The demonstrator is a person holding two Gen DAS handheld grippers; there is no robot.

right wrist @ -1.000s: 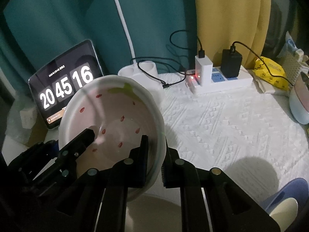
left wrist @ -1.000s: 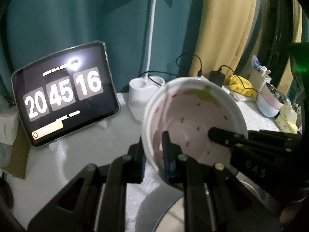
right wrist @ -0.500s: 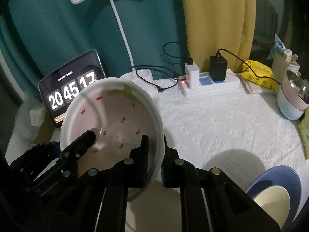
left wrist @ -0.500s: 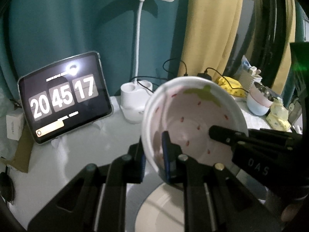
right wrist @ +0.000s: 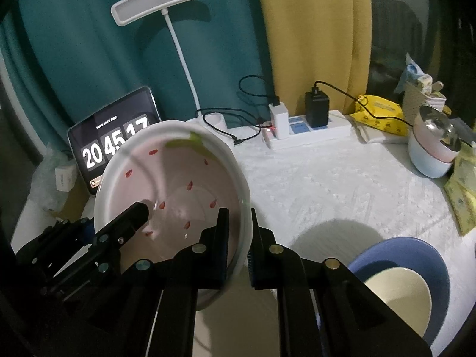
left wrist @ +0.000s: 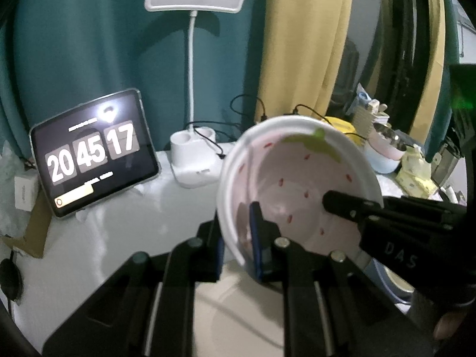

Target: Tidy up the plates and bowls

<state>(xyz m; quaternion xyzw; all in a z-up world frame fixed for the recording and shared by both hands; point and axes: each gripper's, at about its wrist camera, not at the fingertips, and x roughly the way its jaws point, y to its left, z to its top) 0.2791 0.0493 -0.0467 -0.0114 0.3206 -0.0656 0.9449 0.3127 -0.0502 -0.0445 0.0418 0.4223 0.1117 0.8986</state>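
From the left wrist view, the left gripper [left wrist: 238,238] has its jaws narrowed onto the near-left rim of the strawberry bowl [left wrist: 297,184], one finger inside the bowl and one outside. The bowl is tilted, its pink inside facing the camera, held above the tabletop [left wrist: 104,238]. The right gripper [left wrist: 357,208] reaches in from 3 o'clock. A tablet clock [left wrist: 92,154] stands at 10 o'clock and a desk lamp [left wrist: 193,0] at 12 o'clock.

From the right wrist view, the right gripper [right wrist: 238,232] pinches the bowl's [right wrist: 172,184] near-right rim, jaws narrow. The left gripper [right wrist: 131,220] comes in from 8 o'clock. A blue plate [right wrist: 395,250] carrying a cream bowl [right wrist: 398,300] lies at 4 o'clock, and a power strip [right wrist: 309,131] at 1 o'clock.
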